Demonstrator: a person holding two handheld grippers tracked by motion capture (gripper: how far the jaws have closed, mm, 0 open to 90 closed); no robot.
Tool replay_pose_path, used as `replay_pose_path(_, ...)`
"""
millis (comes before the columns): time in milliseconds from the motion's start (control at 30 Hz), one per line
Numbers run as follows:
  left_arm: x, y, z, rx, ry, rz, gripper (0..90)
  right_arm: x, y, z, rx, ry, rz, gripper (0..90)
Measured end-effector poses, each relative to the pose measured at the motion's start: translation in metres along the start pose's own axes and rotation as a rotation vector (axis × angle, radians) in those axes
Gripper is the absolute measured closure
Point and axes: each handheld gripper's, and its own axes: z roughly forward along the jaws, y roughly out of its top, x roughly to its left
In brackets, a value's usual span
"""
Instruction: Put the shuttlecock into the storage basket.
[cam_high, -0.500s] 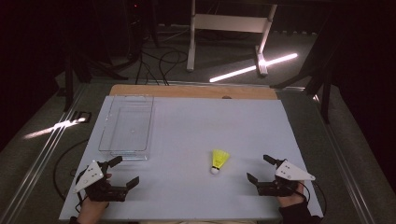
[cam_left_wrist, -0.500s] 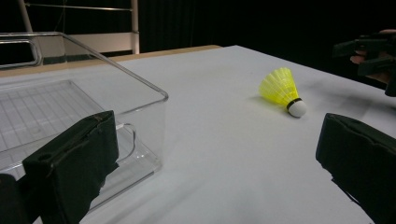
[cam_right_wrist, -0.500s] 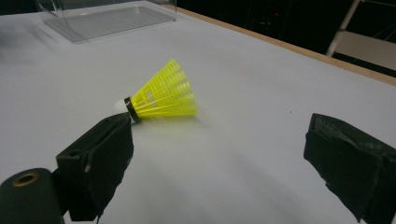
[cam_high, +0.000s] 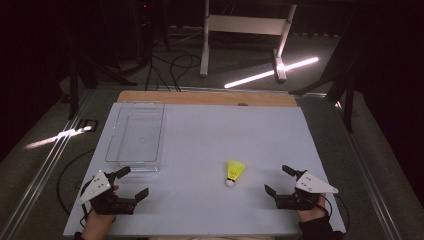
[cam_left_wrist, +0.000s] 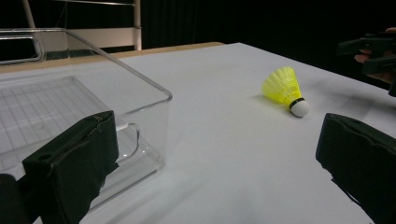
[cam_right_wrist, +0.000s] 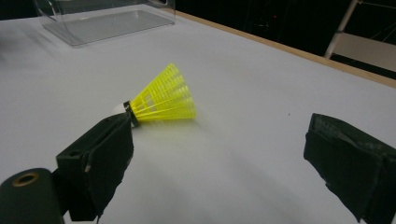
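A yellow shuttlecock (cam_high: 234, 173) with a white cork lies on its side on the white table (cam_high: 210, 135), right of centre; it is also in the left gripper view (cam_left_wrist: 286, 90) and close up in the right gripper view (cam_right_wrist: 161, 97). My left gripper (cam_high: 133, 183) rests open near the front left corner, just in front of a clear plastic box (cam_high: 135, 134), with nothing between its jaws. My right gripper (cam_high: 280, 180) stands open at the front right, a short way right of the shuttlecock and apart from it. In its own view the left gripper (cam_left_wrist: 212, 158) has the box (cam_left_wrist: 70, 107) just ahead.
The clear box is empty. A wooden strip (cam_high: 205, 98) runs along the table's far edge. Beyond it stand a white frame (cam_high: 245, 30) and cables on a dark floor. Bare table surface lies between the two grippers.
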Motion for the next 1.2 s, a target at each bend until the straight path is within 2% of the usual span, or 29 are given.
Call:
replay_pose_path(33,0.0,0.001,0.0,0.003,0.001,-0.004,0.1,0.0,0.0,0.001,0.001,-0.002,-0.002,8.5)
replay_pose_path(133,0.002,0.009,-0.002,-0.003,-0.039,-0.038,0.1,0.001,0.0,0.002,0.003,0.0,-0.003,8.5)
replay_pose_path(200,0.003,0.014,-0.003,0.027,-0.058,-0.041,0.1,0.002,0.001,0.002,0.003,0.003,-0.004,8.5)
replay_pose_path(267,0.004,0.021,-0.005,0.06,-0.068,-0.024,0.1,0.002,0.002,0.001,0.002,0.0,-0.01,8.5)
replay_pose_path(433,0.004,0.036,-0.009,0.097,-0.084,0.005,0.1,0.003,0.002,0.002,0.006,-0.001,-0.021,8.5)
replay_pose_path(600,0.001,0.047,-0.005,0.166,-0.113,0.051,0.1,0.004,0.002,0.002,0.002,0.004,-0.02,8.6)
replay_pose_path(667,0.0,0.05,-0.003,0.185,-0.129,0.057,0.1,0.003,0.002,0.002,-0.002,0.004,-0.023,8.5)
replay_pose_path(733,-0.002,0.054,-0.002,0.202,-0.128,0.072,0.1,0.003,0.002,0.002,-0.002,0.007,-0.02,8.6)
replay_pose_path(1033,-0.006,0.071,0.005,0.268,-0.165,0.086,0.0,0.003,0.003,0.002,-0.003,0.017,-0.01,8.6)
replay_pose_path(1200,-0.01,0.076,0.008,0.315,-0.164,0.111,0.0,0.003,0.002,0.002,0.0,0.019,-0.008,8.6)
